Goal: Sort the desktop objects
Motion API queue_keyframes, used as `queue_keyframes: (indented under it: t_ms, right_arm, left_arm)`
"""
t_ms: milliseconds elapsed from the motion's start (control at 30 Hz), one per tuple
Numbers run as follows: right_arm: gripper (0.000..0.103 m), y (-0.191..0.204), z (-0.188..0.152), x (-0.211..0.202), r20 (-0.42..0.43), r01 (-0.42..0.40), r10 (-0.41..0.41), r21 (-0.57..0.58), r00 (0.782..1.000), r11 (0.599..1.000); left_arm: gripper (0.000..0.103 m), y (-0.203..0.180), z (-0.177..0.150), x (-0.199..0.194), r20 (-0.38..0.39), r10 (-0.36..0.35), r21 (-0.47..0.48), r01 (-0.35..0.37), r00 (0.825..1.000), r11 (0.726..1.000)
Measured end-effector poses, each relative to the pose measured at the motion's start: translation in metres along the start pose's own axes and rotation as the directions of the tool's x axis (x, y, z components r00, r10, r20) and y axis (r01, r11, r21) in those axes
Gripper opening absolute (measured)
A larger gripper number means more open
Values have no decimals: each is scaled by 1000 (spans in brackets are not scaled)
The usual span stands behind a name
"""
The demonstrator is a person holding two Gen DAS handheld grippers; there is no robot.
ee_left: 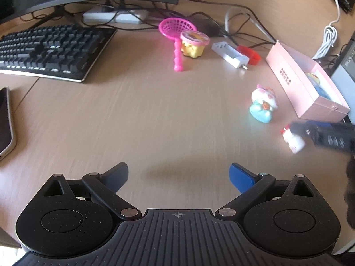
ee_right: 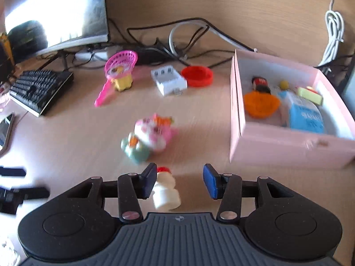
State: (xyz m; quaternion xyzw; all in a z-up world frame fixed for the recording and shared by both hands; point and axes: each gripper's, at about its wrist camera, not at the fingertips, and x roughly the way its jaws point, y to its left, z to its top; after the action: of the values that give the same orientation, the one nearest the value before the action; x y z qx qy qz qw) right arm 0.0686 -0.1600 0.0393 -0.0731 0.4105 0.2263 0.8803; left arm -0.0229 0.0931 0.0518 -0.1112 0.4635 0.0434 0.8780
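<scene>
My right gripper [ee_right: 178,180] is open around a small white figurine with a red top [ee_right: 166,191], which lies against the left finger. The same figurine shows in the left wrist view [ee_left: 292,140] beside the right gripper's fingers [ee_left: 315,133]. A pink-and-teal cat toy [ee_right: 148,138] lies just ahead, also seen from the left [ee_left: 264,103]. The pink box [ee_right: 288,148] at right holds several toys. My left gripper [ee_left: 178,175] is open and empty above bare desk.
A pink toy net [ee_left: 177,31] and yellow cup toy [ee_left: 194,44], a white charger [ee_left: 230,54] and a red lid [ee_left: 249,54] lie at the back. A keyboard [ee_left: 51,48] and phone [ee_left: 5,119] are left. Cables run behind.
</scene>
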Motion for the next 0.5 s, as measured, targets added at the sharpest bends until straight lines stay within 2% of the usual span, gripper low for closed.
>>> queue_keyframes:
  t_ms: [133, 233, 400, 500]
  right_arm:
    - [52, -3, -18, -22, 11, 12, -12, 22, 1000, 1000]
    - [56, -10, -30, -36, 35, 51, -53, 41, 998, 998]
    - [56, -31, -38, -44, 42, 111, -117, 120, 992, 987]
    - [56, -40, -41, -48, 45, 120, -128, 148, 991, 982]
  left_arm:
    - [100, -18, 7, 6, 3, -28, 52, 28, 1000, 998]
    - [100, -37, 9, 12, -4, -56, 94, 56, 998, 994]
    - [100, -63, 6, 18, -17, -90, 147, 92, 996, 985]
    - [100, -68, 5, 14, 1, -80, 158, 79, 997, 984]
